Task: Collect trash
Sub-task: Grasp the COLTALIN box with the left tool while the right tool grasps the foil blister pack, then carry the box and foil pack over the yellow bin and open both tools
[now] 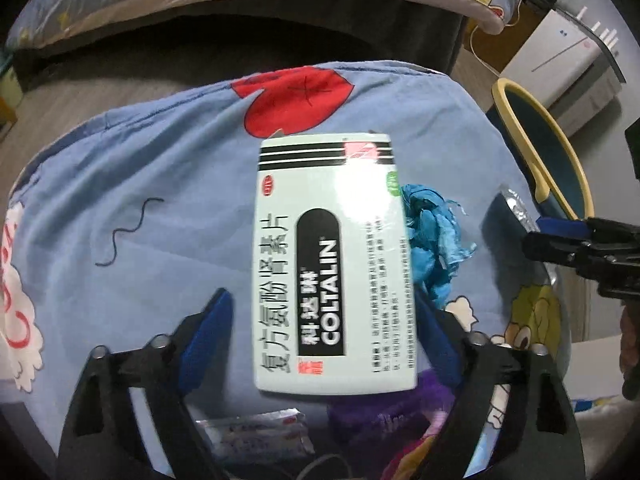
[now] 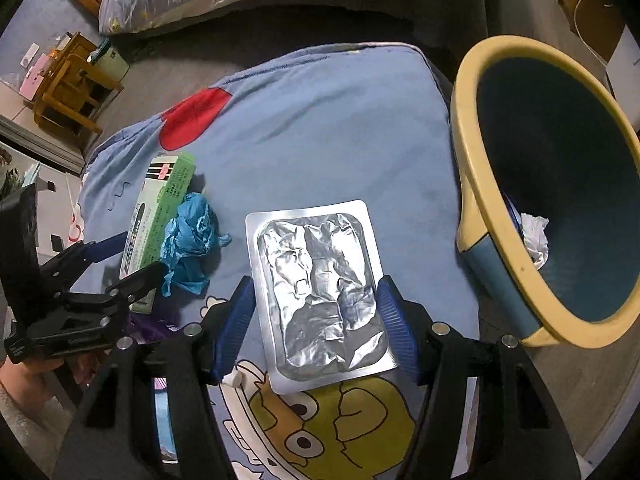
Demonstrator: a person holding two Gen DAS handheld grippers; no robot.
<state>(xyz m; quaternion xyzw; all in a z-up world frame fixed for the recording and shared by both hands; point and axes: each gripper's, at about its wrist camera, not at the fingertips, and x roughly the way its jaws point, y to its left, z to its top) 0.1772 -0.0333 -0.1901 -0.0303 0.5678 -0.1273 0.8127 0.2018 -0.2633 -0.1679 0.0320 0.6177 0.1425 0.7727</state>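
Pointing steeply down, right claw (image 2: 316, 320) clamping foil blister pack (image 2: 320, 292)

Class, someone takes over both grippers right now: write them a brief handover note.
Left gripper: jaws astride the medicine box, left pad not touching.
Right gripper: jaws astride the foil blister pack; contact unclear.
Both lie on the blue quilt, with a crumpled blue wrapper between them.
Done: white paper in the bin.
Left: box, pack, wrapper.
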